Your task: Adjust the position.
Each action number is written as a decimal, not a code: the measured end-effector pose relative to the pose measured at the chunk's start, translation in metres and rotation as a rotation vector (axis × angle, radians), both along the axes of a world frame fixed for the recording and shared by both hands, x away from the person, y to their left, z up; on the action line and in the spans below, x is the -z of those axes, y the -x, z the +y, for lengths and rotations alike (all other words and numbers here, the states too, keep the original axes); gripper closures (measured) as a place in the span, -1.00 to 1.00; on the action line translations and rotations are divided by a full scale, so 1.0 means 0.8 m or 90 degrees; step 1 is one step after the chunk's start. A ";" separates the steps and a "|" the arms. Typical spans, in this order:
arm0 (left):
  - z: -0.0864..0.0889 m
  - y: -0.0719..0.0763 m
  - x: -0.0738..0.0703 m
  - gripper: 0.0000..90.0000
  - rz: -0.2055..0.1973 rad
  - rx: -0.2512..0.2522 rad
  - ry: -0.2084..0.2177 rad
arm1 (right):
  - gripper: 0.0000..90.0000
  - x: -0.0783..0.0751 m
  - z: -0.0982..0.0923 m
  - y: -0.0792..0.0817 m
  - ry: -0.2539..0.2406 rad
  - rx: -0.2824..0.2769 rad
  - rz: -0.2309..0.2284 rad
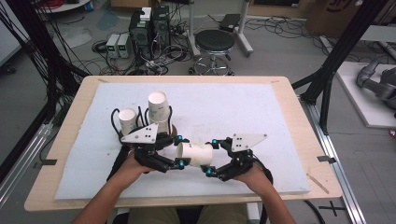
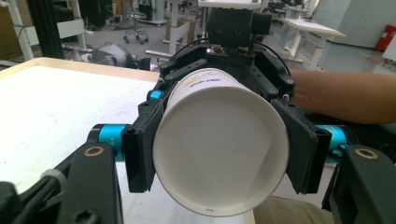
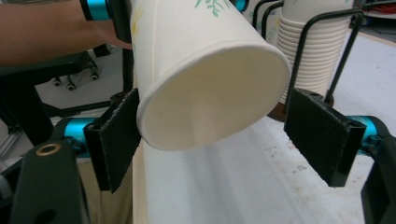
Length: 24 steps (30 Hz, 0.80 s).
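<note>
A white paper cup (image 1: 195,154) lies on its side in the air above the white mat, between my two grippers. My left gripper (image 1: 180,150) is shut on its wide mouth end. In the left gripper view both black pads (image 2: 140,156) press on the cup's (image 2: 219,144) sides, and the mouth faces the camera. My right gripper (image 1: 211,157) is open around the narrow base end. In the right gripper view the cup's base (image 3: 210,98) lies close against one pad (image 3: 116,137), while the other pad (image 3: 322,135) stands well off it.
Two stacks of paper cups stand in black wire holders, a short one (image 1: 127,120) and a taller one (image 1: 158,107), just behind my left hand. The white mat (image 1: 243,107) covers a wooden table (image 1: 299,116). A stool and computer cases stand on the floor beyond.
</note>
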<state>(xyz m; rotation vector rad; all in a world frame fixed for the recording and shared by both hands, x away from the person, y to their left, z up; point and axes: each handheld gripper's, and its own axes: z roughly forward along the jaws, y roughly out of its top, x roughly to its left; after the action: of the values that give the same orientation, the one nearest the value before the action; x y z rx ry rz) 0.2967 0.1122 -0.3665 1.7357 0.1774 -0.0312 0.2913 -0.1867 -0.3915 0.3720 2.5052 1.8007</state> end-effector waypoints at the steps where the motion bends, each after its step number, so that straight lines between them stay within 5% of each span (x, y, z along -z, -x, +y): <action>1: 0.000 0.000 0.000 -0.17 0.000 0.003 -0.001 | -0.53 0.001 0.000 0.000 -0.002 -0.004 -0.001; 11: 0.004 0.001 0.003 -0.17 0.005 0.019 0.008 | -0.32 0.005 -0.004 -0.001 -0.043 -0.040 0.011; 22: 0.001 0.006 0.004 -0.19 0.006 0.012 -0.016 | -0.16 -0.002 -0.010 0.000 -0.010 -0.051 0.010; 24: -0.002 0.009 0.004 -0.47 0.014 -0.018 -0.042 | -0.16 -0.004 -0.011 -0.001 -0.003 -0.052 0.008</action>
<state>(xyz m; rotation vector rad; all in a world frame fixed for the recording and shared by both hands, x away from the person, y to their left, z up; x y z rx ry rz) 0.2898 0.1104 -0.3696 1.7982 0.2216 -0.0233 0.2917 -0.1952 -0.3885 0.2855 2.5610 1.8396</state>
